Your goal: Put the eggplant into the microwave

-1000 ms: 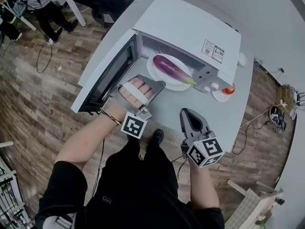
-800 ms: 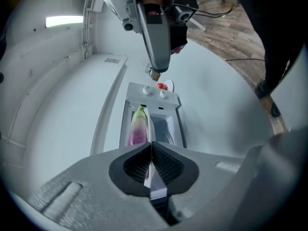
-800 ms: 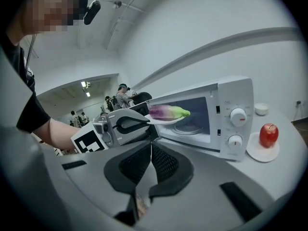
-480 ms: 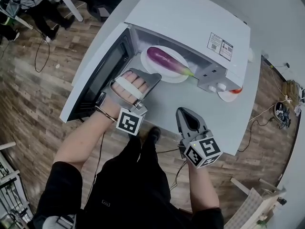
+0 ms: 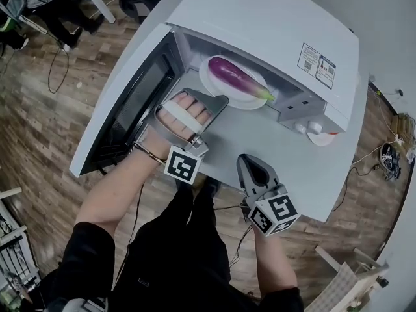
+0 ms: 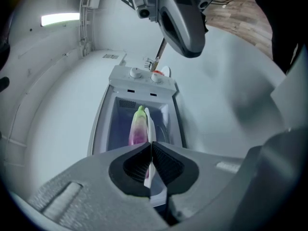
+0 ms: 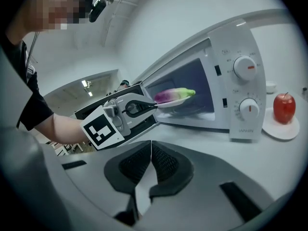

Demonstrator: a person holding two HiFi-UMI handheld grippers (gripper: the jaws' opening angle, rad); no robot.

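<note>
Obs. — the left claw is gripping the near rim of a white plate. Its jaws are standing almost together, with only the thin plate edge pinched between the pads. From the left gripper view the plate is showing edge-on, running straight out from between the jaws.

The eggplant is lying lengthwise on that plate, just beyond the left claw's tips and not touching them. Its purple body is sitting nearer the door side, and its green stem end is pointing toward the control-panel side. Plate and eggplant are sitting in the mouth of the microwave, partly under its top; the door is hanging wide open to the left in the head view.

The right claw is hovering over the counter in front of the microwave, well apart from the plate. Its jaws are closed on each other, and nothing is lying between them.

Aside — a red apple is resting on a small saucer on the counter, just beside the microwave's control panel with its two knobs.
</note>
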